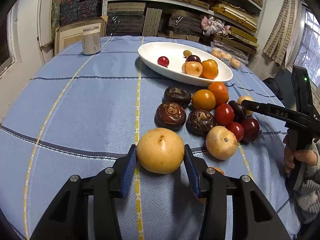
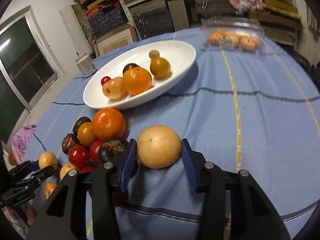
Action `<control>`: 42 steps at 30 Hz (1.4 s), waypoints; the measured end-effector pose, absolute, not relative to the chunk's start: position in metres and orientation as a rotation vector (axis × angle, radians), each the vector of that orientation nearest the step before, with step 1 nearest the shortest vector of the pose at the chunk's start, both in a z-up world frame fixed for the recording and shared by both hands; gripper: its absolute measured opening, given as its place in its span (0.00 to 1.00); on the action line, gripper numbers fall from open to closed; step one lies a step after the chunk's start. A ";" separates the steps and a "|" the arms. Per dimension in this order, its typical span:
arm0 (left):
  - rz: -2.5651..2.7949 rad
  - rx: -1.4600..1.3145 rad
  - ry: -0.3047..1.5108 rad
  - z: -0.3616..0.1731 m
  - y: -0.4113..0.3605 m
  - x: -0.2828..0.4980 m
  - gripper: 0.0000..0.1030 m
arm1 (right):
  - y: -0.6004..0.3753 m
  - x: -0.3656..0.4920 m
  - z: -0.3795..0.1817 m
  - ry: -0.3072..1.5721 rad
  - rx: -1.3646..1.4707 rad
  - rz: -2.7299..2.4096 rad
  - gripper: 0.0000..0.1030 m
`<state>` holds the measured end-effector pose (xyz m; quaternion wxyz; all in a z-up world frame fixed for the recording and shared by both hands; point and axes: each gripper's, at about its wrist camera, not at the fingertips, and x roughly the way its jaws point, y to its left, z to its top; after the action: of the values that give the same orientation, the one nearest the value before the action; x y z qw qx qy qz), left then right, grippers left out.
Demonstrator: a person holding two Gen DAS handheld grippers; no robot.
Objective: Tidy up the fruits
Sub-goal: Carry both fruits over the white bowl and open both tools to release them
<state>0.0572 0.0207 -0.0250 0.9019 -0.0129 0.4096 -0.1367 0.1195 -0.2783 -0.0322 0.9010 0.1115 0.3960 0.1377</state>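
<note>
Low in the left wrist frame, the left gripper [image 1: 160, 156] clenches a smooth, round, tan-yellow fruit [image 1: 160, 150] between ribbed blue pads [image 1: 129, 165]. The right gripper [image 2: 159, 154] grips a matching matte tan round fruit [image 2: 159, 147] at lower centre of its frame. A glossy white oval ceramic dish [image 1: 152, 53] sits upper centre on the woven blue checked tablecloth [image 1: 80, 108]; bare cloth spreads left. The loose fruit pile [image 1: 206, 110] lies right of centre.
</note>
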 end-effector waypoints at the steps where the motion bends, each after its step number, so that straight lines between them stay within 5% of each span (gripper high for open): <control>1: -0.289 -0.032 0.850 -0.024 0.021 0.061 0.45 | -0.280 0.119 -0.031 0.810 0.241 0.283 0.44; 14: -0.267 -0.003 0.682 0.066 -0.006 0.195 0.46 | -0.307 0.183 0.080 0.566 0.370 0.289 0.43; 32: -0.248 -0.029 0.815 -0.002 -0.027 0.302 0.46 | -0.261 0.304 -0.002 0.782 0.247 0.267 0.48; 39: -0.248 -0.060 0.751 0.021 -0.011 0.281 0.53 | -0.279 0.250 0.065 0.570 0.350 0.310 0.50; 40: -0.249 -0.078 0.730 0.030 -0.005 0.272 0.57 | -0.281 0.234 0.083 0.518 0.354 0.330 0.53; 42: -0.238 -0.121 0.692 0.045 0.009 0.251 0.67 | -0.277 0.189 0.123 0.368 0.335 0.382 0.74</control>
<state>0.2513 0.0093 0.0452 0.9320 -0.0592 0.3381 -0.1163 0.1888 -0.2773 0.1227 0.9512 0.1649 0.1809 0.1880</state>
